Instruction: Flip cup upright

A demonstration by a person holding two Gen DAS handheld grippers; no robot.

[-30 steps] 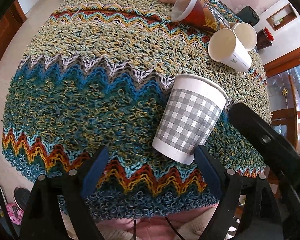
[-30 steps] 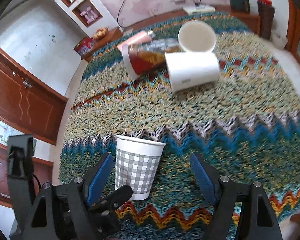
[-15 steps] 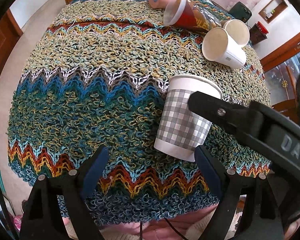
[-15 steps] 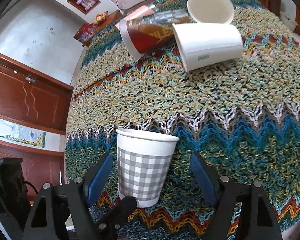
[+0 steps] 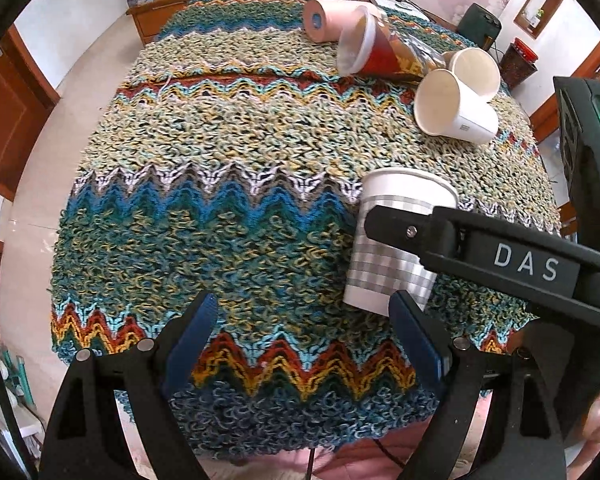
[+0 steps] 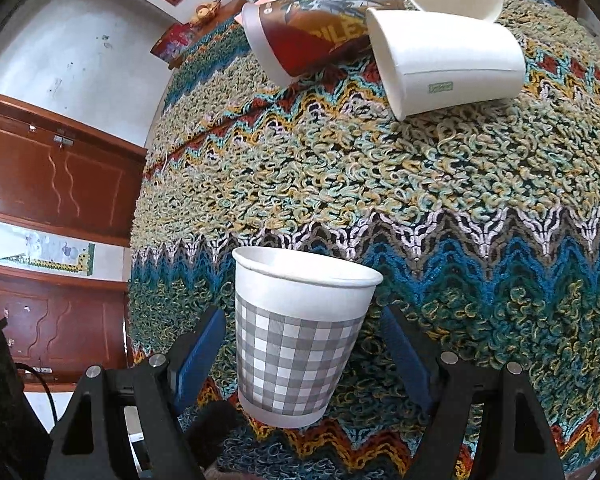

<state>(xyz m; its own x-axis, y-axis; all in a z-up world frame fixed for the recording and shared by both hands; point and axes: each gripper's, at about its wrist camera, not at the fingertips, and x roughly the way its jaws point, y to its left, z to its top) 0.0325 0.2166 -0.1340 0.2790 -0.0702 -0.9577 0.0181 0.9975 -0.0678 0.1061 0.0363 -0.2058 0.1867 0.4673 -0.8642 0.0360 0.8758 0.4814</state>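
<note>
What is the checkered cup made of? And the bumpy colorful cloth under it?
The checkered cup looks like thin paper: matte white walls, a rolled rim and a printed gray check pattern. It may have a thin coating inside, but that cannot be seen. The cloth looks like knitted or looped yarn, since curly loops of thread stand up in zigzag color bands. Its fiber type is unclear.

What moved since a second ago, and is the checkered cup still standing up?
The right gripper came forward around the checkered cup, so its fingers now stand on either side of it, open, with gaps. Seen from the left wrist, its arm now crosses in front of the cup. The left gripper stays open and empty. The cup still stands upright; the white cups still lie tipped over.
</note>
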